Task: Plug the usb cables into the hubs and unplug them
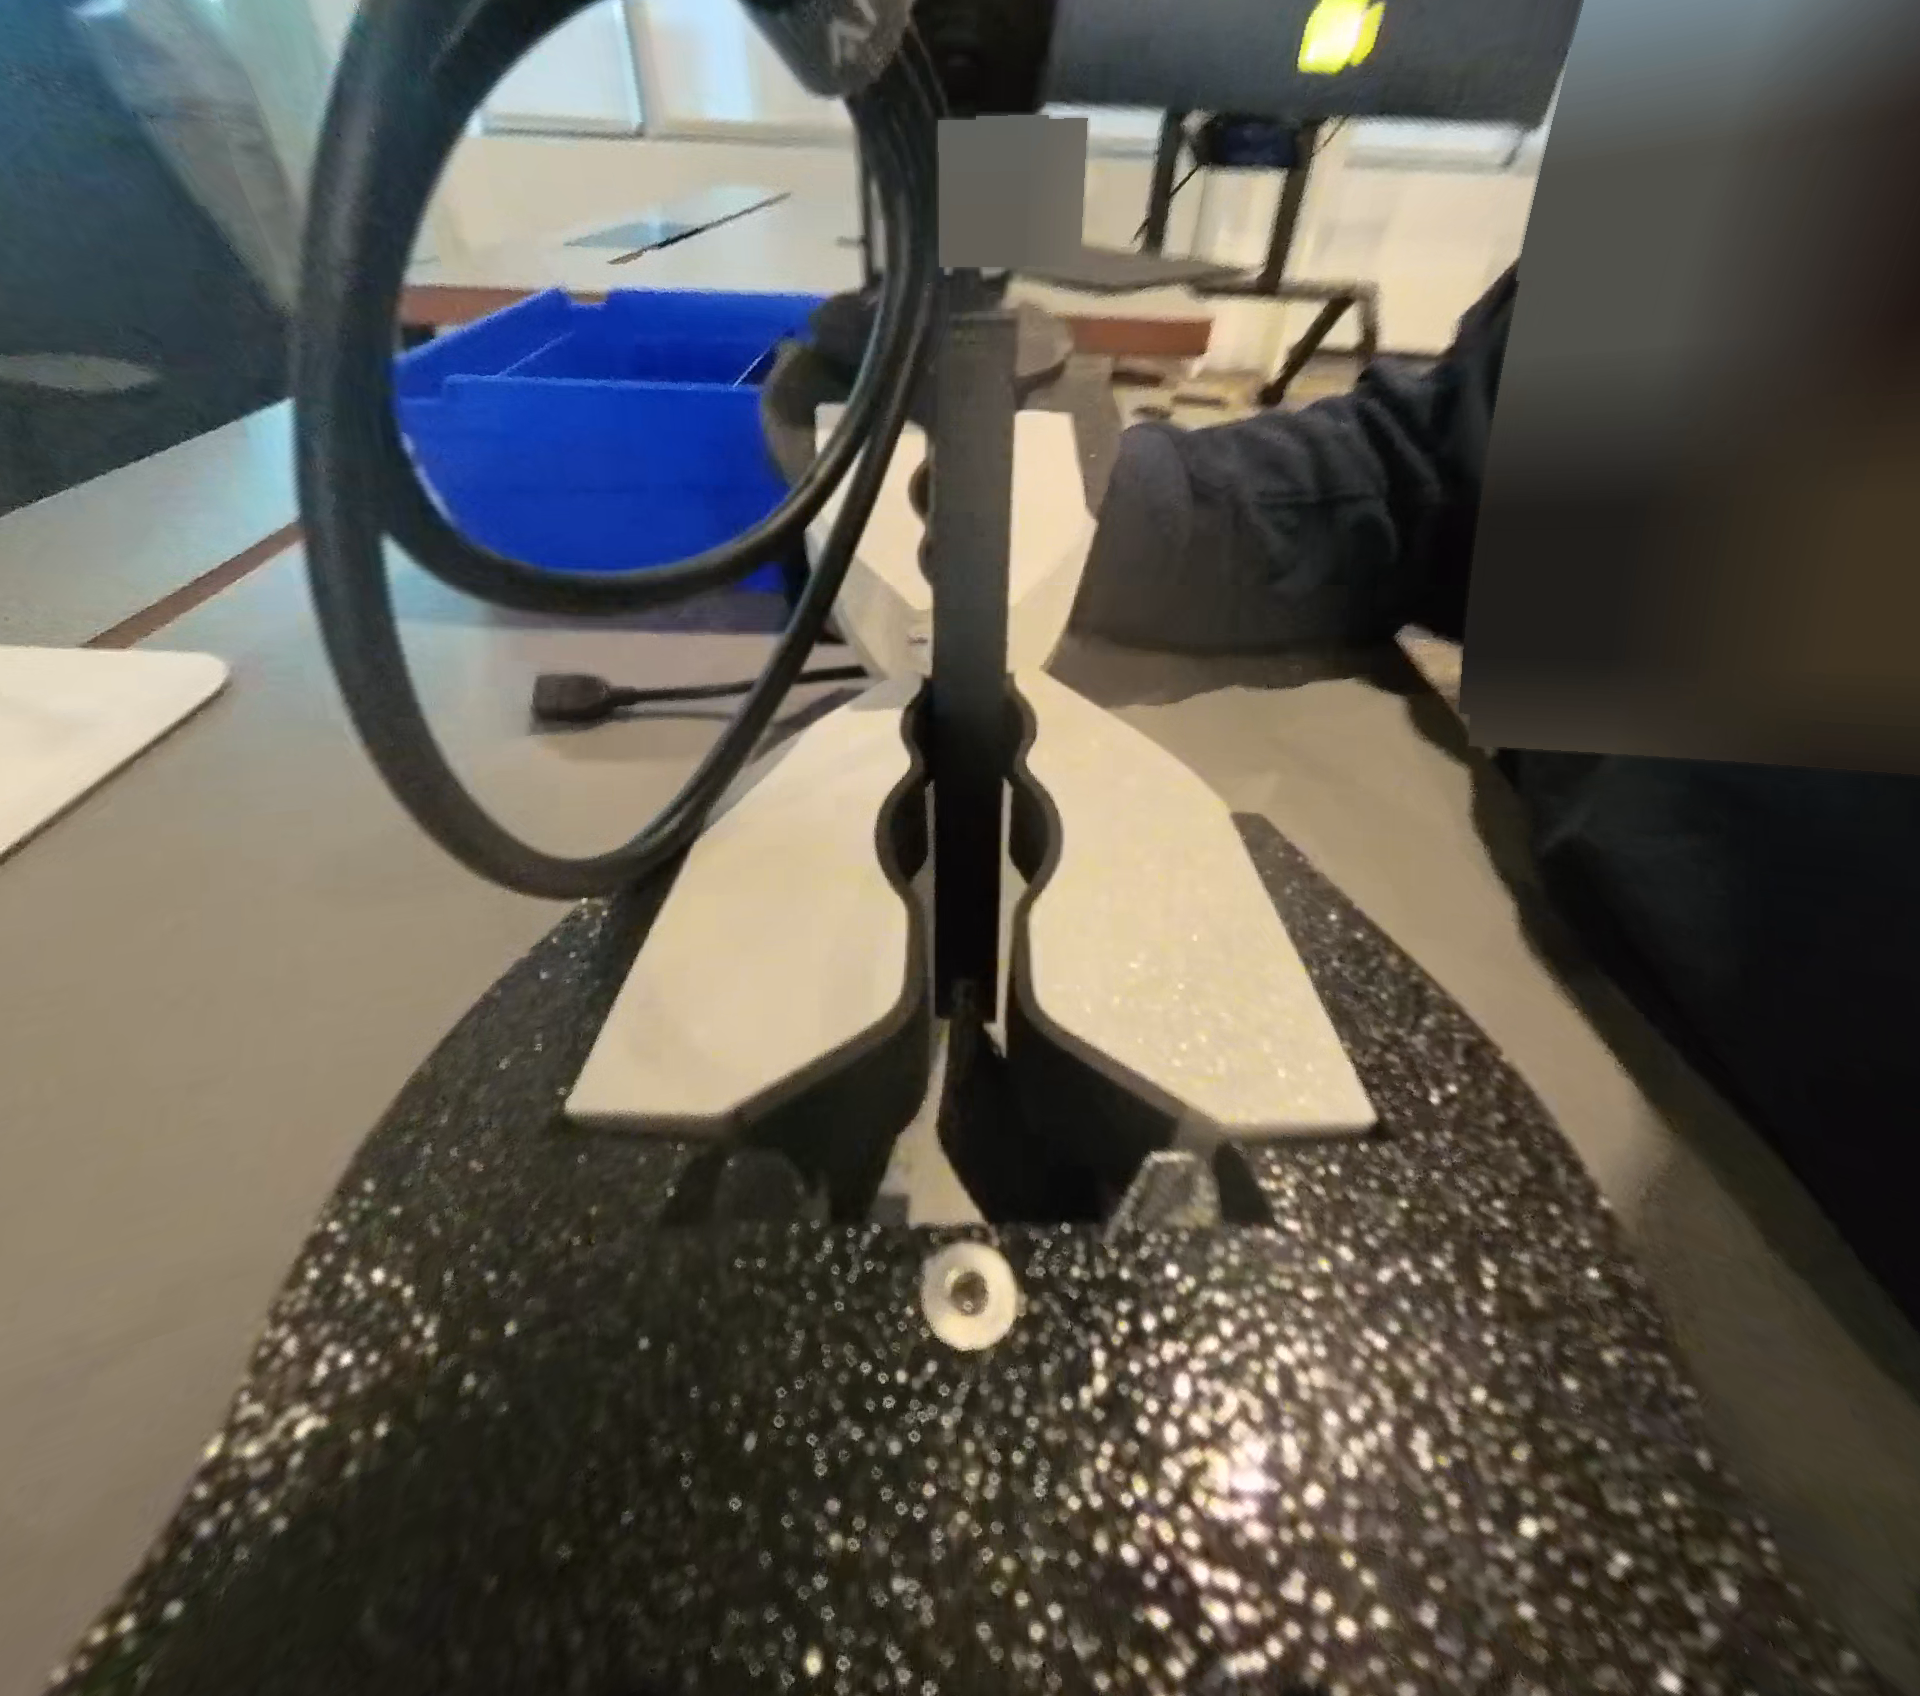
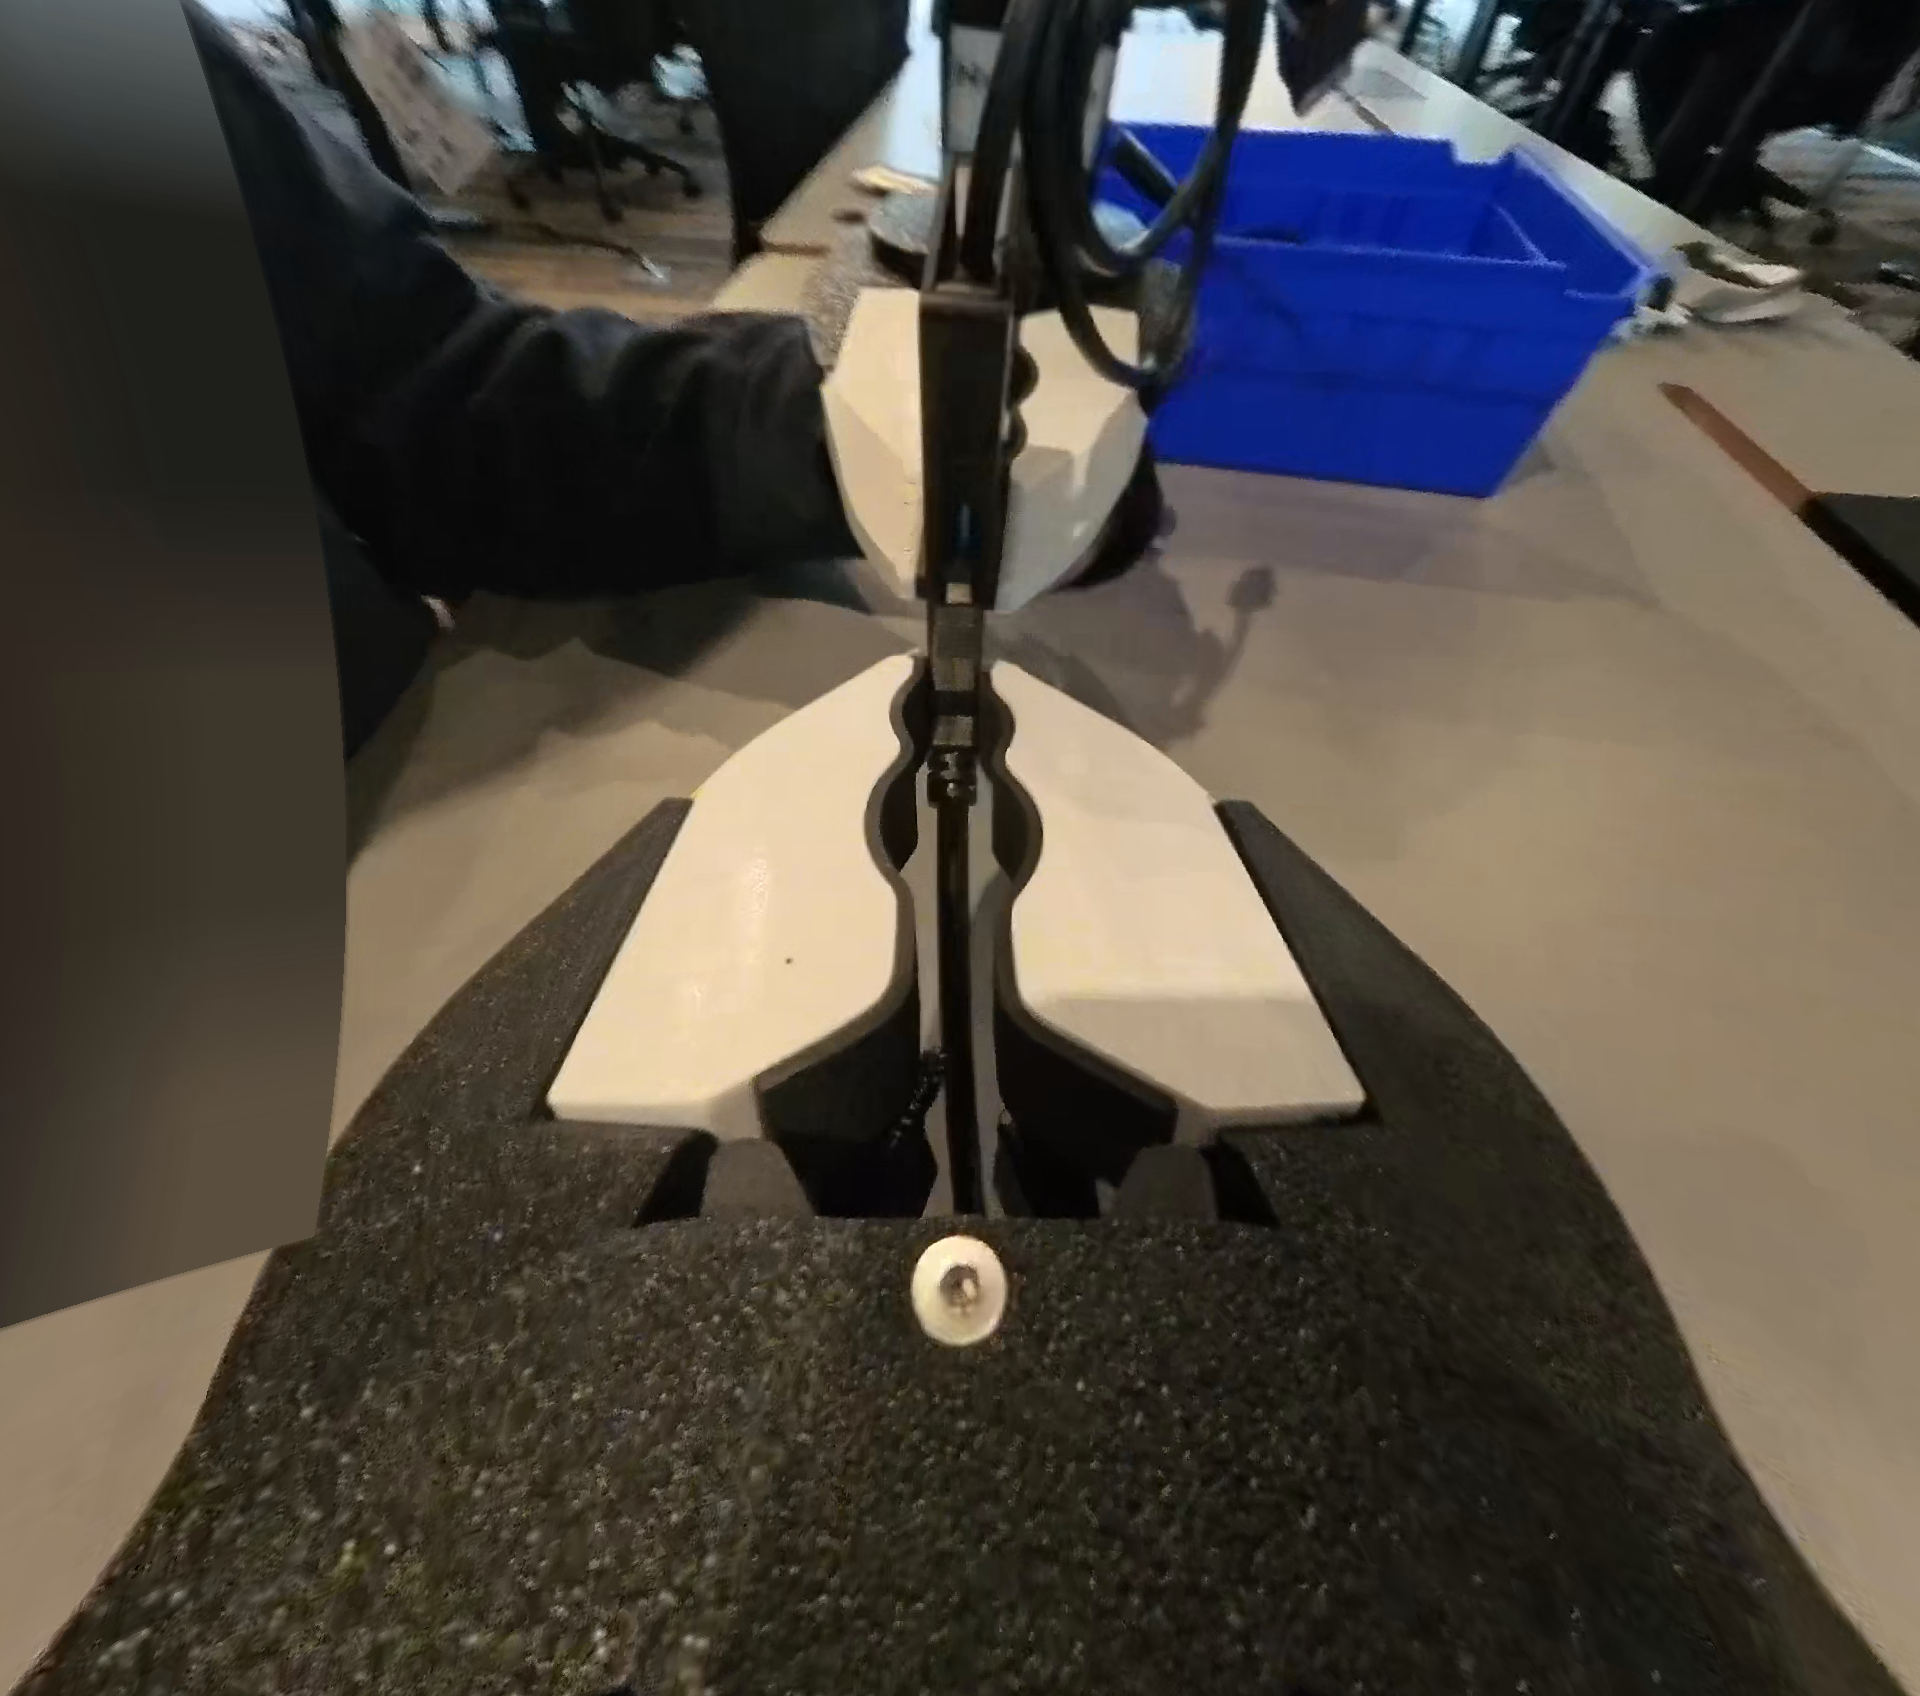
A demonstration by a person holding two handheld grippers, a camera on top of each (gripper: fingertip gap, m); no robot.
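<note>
USB plug [image 2: 956,659] clamped in right gripper [image 2: 954,690], at hub [image 1: 971,503] clamped in left gripper [image 1: 968,711]. Keep it square; push straight.

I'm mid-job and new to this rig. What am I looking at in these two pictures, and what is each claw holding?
There is no robot arm: a person holds a two-finger claw in each hand, and each claw carries a forward-looking camera. The claws face each other above a grey table. The left wrist view shows the left claw shut on a black hub seen edge-on, with its coiled cable strapped in a loop. The right wrist view shows the right claw shut on a USB plug. The plug's tip meets the hub's end; I cannot tell if it is fully seated. On the table lie a blue bin and a loose black connector.
</note>
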